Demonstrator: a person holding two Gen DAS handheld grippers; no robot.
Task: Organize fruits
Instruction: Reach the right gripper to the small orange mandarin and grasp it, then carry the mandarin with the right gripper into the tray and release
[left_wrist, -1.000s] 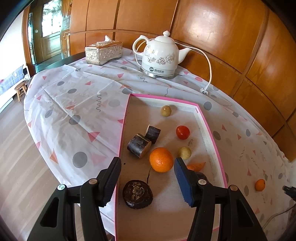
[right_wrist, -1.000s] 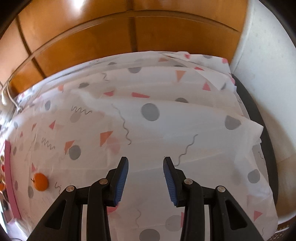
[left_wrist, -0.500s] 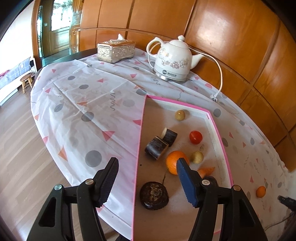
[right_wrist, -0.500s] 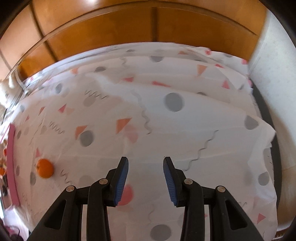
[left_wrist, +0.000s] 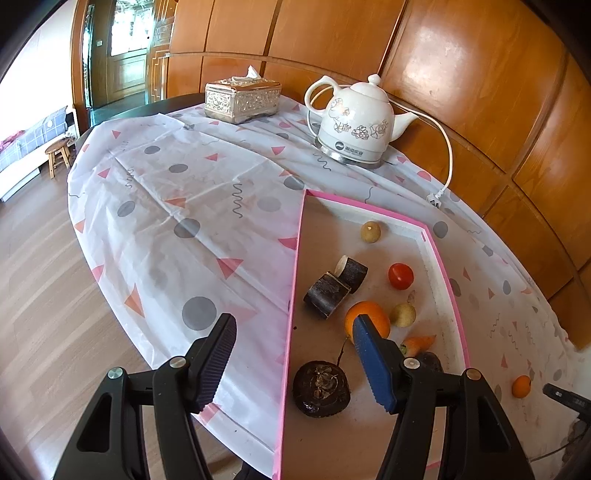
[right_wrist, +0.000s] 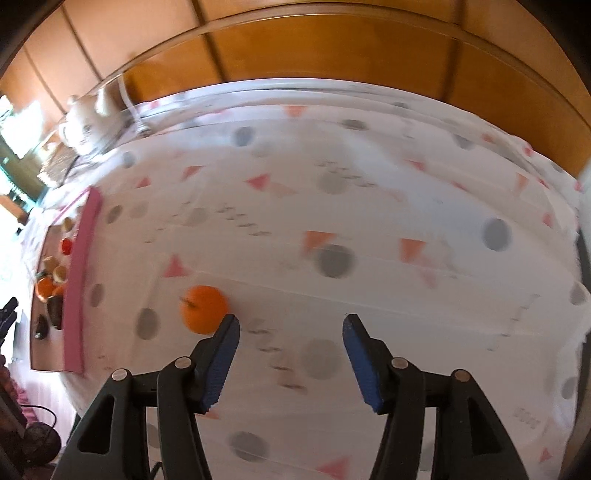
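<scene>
So the counter (left_wrist: 192, 192) is a big oval thing under a white cloth with grey dots and pink triangles, pushed up against wood panelling. Sitting on it is the pink-edged tray (left_wrist: 295, 258), flat cardboard bottom, near the front edge of the counter in my left view.

My left gripper (left_wrist: 291, 332) is tilted steeply down over the near end of that tray. Its fingers (left_wrist: 373, 365) are spread about halfway with nothing between them; one finger hangs over the cloth, the other over the tray, so the pink rim runs right between them. My right gripper (right_wrist: 288, 328) also points steeply down, over bare cloth well to the side of the tray. Its jaws have just been opening and they're now apart with nothing clamped. That view is pretty blurry.

Further back there's a white floral kettle (left_wrist: 354, 125) with its cord trailing, and a silver tissue box (left_wrist: 242, 98) beside it.

In the tray: a big orange (left_wrist: 367, 319), two dark bark-covered chunks (left_wrist: 334, 286) touching each other, a dark round lumpy fruit (left_wrist: 321, 387) at the near end, a red tomato (left_wrist: 400, 276), two small tan round fruits (left_wrist: 370, 232), and a bit of carrot (left_wrist: 419, 343).

The loose small orange (right_wrist: 203, 308) is on the cloth outside the tray, just beside the tip of my right gripper's left-hand finger, not between the two.
</scene>
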